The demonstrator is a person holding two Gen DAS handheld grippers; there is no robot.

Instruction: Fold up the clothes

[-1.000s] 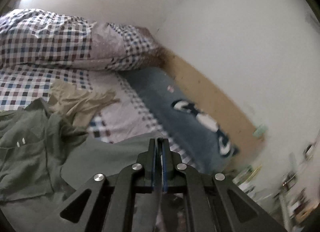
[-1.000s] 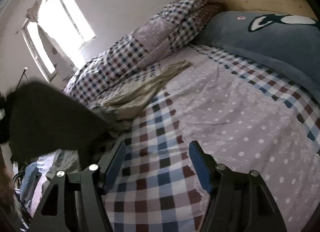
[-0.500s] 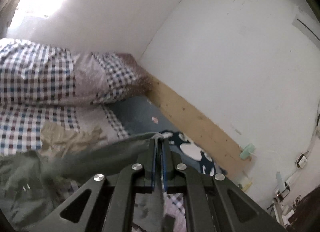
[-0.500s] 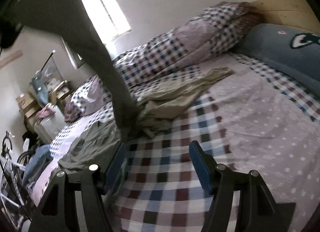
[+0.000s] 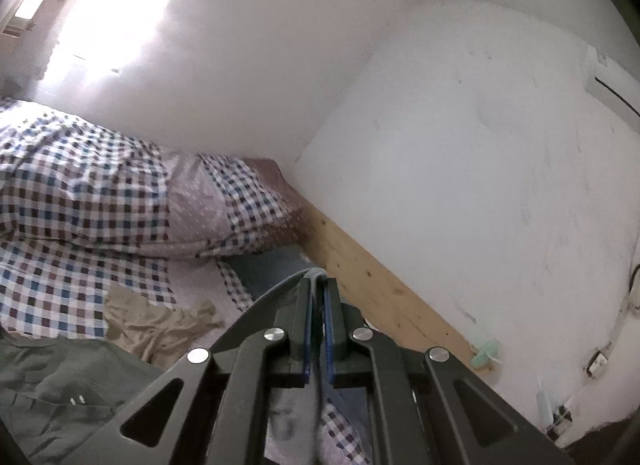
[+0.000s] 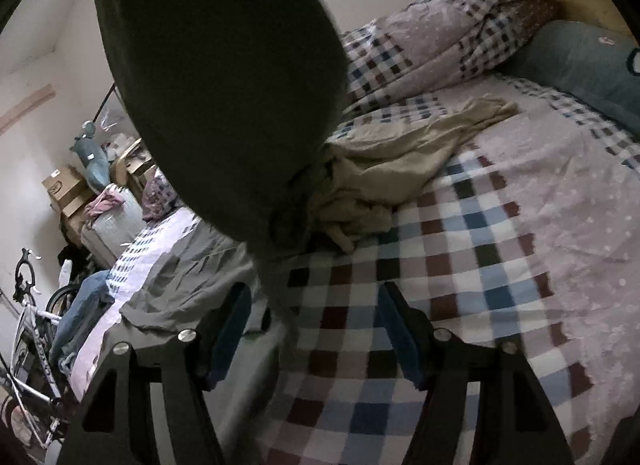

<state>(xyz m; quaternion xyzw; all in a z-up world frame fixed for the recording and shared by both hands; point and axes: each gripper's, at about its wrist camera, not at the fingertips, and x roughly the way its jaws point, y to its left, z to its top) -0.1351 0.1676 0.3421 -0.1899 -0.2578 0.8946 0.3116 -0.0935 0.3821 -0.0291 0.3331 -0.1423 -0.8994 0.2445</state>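
Pinching grey-green garment [image 5: 72,381], left gripper [image 5: 316,297]; right gripper [image 6: 316,305] spread, lifted cloth hiding window, beige garment [image 6: 400,153] part-covered

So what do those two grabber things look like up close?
Both are black plastic. The left gripper and right gripper each have two fingers lined with blue pads, angular arms with triangular cut-outs, and round silver bolts. No cables or sleeves show.

garment [image 6: 224,105] hangs over bed [image 6: 460,265] | trousers [image 6: 400,153] on bed, before quilt [image 6: 440,37]
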